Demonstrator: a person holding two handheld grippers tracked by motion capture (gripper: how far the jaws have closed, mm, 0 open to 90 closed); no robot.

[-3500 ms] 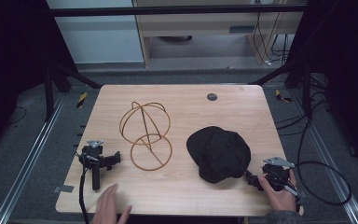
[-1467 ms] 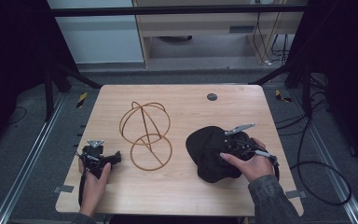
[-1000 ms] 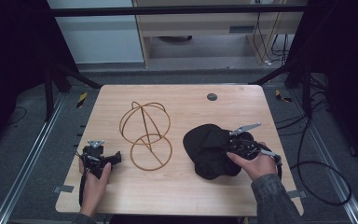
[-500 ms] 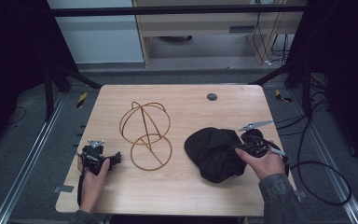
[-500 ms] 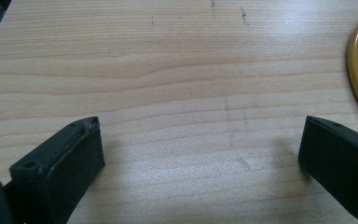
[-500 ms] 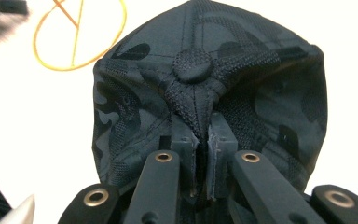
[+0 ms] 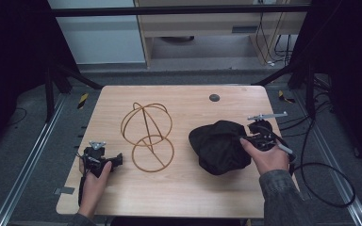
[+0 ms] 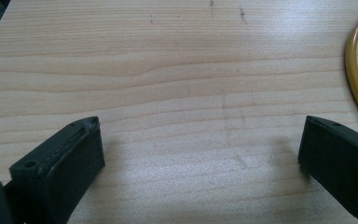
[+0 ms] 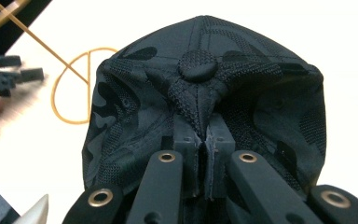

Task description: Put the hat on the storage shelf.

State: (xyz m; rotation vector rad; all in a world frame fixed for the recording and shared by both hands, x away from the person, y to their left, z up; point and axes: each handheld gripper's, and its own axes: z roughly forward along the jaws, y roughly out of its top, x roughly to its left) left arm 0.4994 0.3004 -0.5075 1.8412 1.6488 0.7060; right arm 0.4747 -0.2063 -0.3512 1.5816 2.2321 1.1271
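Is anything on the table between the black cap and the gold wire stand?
Nothing visible: bare wooden table lies between the black camouflage fabric cap, pinched in the right claw, and the gold wire hat stand.

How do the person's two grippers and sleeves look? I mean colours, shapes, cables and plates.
Both grippers are black. The left gripper has two blocky jaws, and the high view shows a grey three-cornered plate on top. The right gripper has flat black link bars with brass-coloured rivets; its grey plate and a black cable trailing off the table show in the high view. The right forearm wears a grey-green sleeve.
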